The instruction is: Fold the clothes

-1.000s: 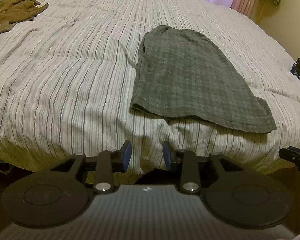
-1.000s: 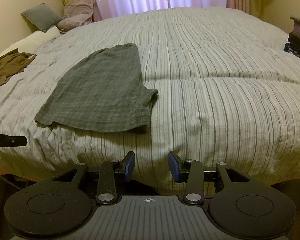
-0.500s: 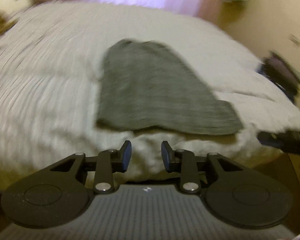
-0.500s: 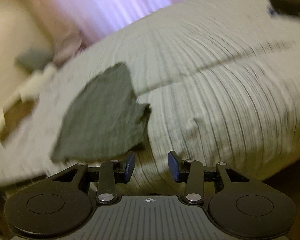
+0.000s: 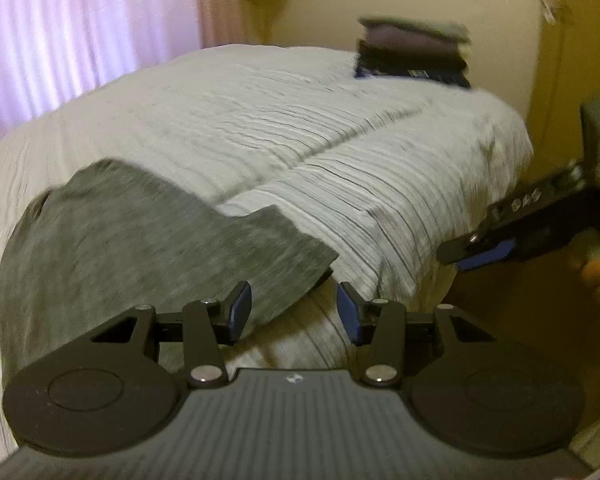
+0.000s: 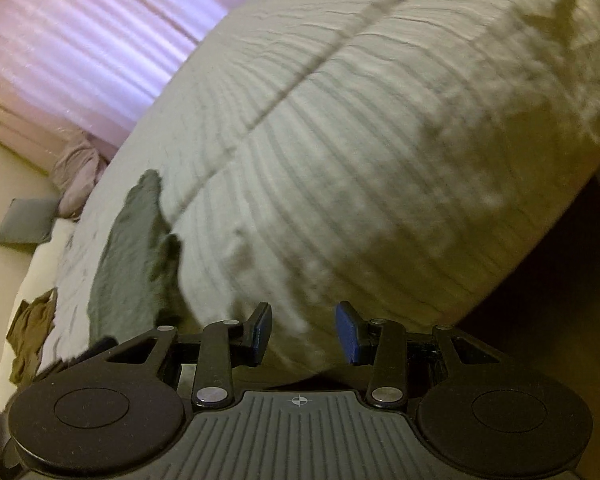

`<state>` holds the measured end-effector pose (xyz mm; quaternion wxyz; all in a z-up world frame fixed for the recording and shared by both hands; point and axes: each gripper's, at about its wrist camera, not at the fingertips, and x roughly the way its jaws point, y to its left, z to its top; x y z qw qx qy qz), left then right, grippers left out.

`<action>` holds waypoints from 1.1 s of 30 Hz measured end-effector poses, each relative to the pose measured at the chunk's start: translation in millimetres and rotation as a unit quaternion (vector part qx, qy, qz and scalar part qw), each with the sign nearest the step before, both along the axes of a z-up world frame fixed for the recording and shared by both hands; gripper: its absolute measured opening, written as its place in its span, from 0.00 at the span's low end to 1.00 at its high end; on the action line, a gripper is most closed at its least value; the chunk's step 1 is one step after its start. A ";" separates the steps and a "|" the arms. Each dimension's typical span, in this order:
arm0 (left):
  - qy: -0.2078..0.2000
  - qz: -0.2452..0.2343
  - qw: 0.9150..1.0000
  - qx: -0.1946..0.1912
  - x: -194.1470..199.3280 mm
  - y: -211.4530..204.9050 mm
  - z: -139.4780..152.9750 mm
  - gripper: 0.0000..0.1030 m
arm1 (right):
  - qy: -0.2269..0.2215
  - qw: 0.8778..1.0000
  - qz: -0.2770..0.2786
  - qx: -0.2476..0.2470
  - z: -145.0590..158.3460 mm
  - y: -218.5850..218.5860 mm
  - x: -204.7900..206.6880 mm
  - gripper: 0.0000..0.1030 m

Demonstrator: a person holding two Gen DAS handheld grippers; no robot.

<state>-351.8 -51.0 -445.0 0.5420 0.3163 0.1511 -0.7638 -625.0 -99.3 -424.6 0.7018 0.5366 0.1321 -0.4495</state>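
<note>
A grey checked garment (image 5: 140,248) lies flat on the striped bed (image 5: 340,152), its near hem at the bed's front edge. My left gripper (image 5: 294,314) is open right at that hem, its left fingertip over the cloth's near corner, nothing held. In the right wrist view the same garment (image 6: 128,256) shows far left, foreshortened. My right gripper (image 6: 303,332) is open and empty, facing the bed's front side well right of the garment. The right gripper also appears at the right edge of the left wrist view (image 5: 484,250), held by a hand.
A stack of folded clothes (image 5: 412,54) sits at the bed's far right corner. An olive-brown garment (image 6: 30,336) lies crumpled at the left, with a grey cushion (image 6: 26,226) and a pinkish bundle (image 6: 78,172) beyond. Curtains (image 5: 80,28) hang behind the bed. Both views are motion-blurred.
Both grippers have swung right and tilted; the left one has closed in on the garment's near hem and its fingers stand wider apart. The garment has not moved.
</note>
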 end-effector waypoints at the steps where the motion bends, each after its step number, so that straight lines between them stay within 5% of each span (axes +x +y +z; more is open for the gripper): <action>1: -0.014 -0.006 1.000 0.001 -3.0 -4.3 -4.9 0.39 | 0.001 1.000 -0.003 0.001 -1.2 -0.1 -3.9 0.40; 2: -0.005 -0.006 1.000 0.007 0.9 -7.2 -5.7 0.36 | 0.001 1.000 -0.003 0.000 -0.9 0.1 -5.7 0.40; 4: 0.026 0.000 0.999 0.019 13.1 -12.3 -4.8 0.04 | -0.001 1.000 -0.002 -0.008 1.5 0.3 -7.4 0.40; 5: 0.042 0.003 0.999 0.026 19.2 -14.8 -4.4 0.00 | -0.005 1.000 0.003 -0.019 4.3 0.4 -6.4 0.40; 9: 0.131 0.025 0.990 0.044 49.1 -22.5 -0.7 0.00 | -0.018 0.996 0.036 -0.075 17.5 3.0 6.9 0.40; 16: 0.277 0.072 0.956 0.067 97.0 -31.8 4.7 0.00 | 0.034 0.976 0.139 -0.164 30.3 11.9 66.8 0.40; 24: 0.289 0.076 0.952 0.061 104.6 -35.0 10.4 0.00 | 0.105 0.951 0.202 -0.209 14.2 16.9 113.2 0.39; 33: 0.296 0.076 0.950 0.061 107.3 -35.7 11.2 0.00 | -0.126 0.982 0.126 -0.067 -19.2 -26.2 85.2 0.39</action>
